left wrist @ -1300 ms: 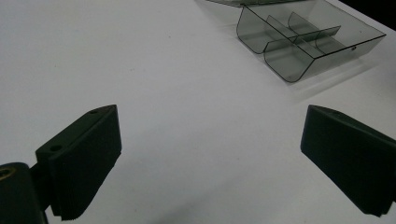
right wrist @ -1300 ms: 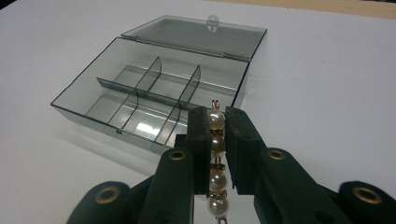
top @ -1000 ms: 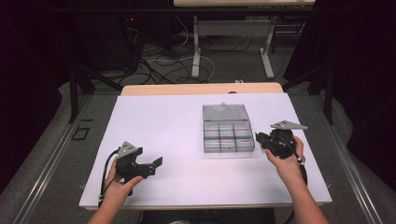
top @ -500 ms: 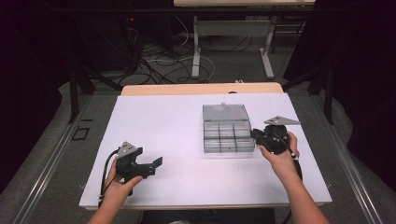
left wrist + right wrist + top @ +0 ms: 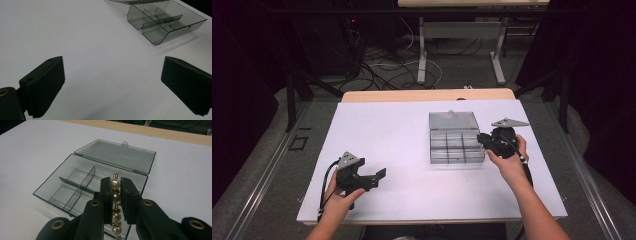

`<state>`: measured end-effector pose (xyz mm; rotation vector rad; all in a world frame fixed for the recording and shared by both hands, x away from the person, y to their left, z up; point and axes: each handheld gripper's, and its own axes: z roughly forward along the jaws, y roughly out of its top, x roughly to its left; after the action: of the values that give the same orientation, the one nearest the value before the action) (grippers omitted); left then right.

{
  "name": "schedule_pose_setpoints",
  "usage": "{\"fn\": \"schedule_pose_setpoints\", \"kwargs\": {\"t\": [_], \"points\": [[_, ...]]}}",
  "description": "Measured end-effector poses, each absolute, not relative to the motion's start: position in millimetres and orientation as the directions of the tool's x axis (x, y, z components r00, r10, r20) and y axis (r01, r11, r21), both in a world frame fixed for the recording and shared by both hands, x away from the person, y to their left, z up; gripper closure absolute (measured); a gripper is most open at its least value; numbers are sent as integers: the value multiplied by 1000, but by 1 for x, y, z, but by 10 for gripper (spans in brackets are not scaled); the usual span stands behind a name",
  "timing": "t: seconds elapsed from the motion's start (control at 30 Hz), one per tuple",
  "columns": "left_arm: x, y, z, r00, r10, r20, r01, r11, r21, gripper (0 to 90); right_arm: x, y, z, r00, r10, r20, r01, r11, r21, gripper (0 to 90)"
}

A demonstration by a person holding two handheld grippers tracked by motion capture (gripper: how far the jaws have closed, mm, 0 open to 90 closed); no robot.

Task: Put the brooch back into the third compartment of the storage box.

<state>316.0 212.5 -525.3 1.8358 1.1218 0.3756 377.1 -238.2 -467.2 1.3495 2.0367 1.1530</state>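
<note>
I clamp the right gripper [image 5: 116, 195] on the pearl strand [image 5: 116, 199] over the open box [image 5: 100, 172] for dropping; left gripper [image 5: 112, 85] gapes empty.

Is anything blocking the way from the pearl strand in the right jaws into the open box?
Nothing visible does. The right gripper holds the pearl strand over the box, whose lid lies folded back flat; only the low dividers stand inside.
</note>
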Motion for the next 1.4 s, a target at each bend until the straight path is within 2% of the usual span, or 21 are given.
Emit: {"fn": "schedule_pose_setpoints", "kwargs": {"t": [0.63,1.4], "points": [[317,212,-526,538,820,-193,540,-159,826,53,401,-233,-476,-427,902,66,538,194,820,808],[317,213,-526,540,819,-194,544,-164,823,53,422,-220,-490,-492,870,-32,482,303,822,807]]}}
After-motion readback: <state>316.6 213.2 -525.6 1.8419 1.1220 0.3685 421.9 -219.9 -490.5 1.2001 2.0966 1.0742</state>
